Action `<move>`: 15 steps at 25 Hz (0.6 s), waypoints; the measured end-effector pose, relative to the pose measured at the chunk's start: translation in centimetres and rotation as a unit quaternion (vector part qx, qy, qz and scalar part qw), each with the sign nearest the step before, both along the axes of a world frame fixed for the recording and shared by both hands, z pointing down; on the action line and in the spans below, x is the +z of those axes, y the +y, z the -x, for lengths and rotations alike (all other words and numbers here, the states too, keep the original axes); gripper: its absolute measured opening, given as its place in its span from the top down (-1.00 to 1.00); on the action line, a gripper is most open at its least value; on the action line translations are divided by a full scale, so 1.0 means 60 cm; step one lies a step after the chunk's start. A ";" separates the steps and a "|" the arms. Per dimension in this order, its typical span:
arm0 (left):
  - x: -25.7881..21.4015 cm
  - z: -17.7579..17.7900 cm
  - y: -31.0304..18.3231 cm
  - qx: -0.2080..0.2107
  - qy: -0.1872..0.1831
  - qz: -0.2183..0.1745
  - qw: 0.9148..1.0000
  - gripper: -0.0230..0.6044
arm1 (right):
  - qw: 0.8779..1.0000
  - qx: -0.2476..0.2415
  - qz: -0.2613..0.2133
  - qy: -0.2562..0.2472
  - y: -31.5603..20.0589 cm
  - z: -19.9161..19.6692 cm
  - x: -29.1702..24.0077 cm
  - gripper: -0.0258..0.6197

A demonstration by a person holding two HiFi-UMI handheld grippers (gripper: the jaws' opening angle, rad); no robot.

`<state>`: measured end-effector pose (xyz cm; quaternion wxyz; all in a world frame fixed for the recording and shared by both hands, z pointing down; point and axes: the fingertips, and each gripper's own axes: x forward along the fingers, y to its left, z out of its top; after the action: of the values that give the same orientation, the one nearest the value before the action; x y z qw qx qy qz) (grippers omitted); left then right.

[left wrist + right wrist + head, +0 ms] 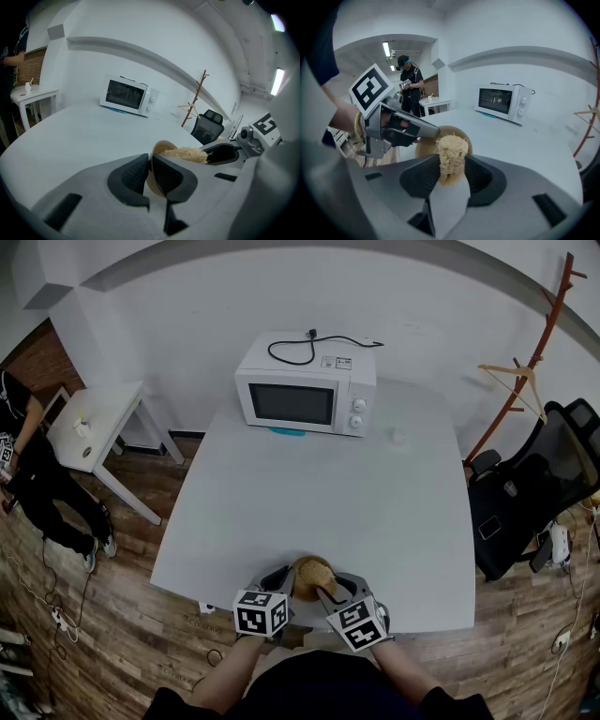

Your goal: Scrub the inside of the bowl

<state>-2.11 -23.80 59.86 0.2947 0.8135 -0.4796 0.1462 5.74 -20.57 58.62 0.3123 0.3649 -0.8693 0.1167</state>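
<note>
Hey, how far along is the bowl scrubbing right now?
Set up: the left gripper is shut on the rim of the bowl at the near edge of the table; the right gripper is shut on a fibrous scrubber. In hand: the scrubber is at the bowl's mouth. Left: the scrubbing strokes inside; how clean it is can't be judged.

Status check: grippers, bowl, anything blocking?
Left gripper shut on bowl rim. Right gripper shut on scrubber, at bowl's mouth. Bowl at table near edge; nothing blocking seen.
</note>
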 end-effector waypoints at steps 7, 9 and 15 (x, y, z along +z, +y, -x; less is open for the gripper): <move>0.017 0.004 -0.006 -0.017 0.012 0.023 1.000 0.82 | 0.998 0.030 -0.032 -0.044 -0.004 -0.004 -0.022 0.41; 0.023 0.006 -0.011 -0.024 0.016 0.033 0.999 0.82 | 0.997 0.041 -0.044 -0.056 -0.007 -0.010 -0.031 0.41; 0.052 0.006 -0.022 -0.026 -0.002 0.056 0.998 0.82 | 0.992 0.080 -0.058 -0.076 -0.019 -0.040 -0.042 0.41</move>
<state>-2.44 -25.09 63.01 0.3427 0.7827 -0.4921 0.1669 8.14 -21.72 56.09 0.2131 0.4404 -0.8641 0.1179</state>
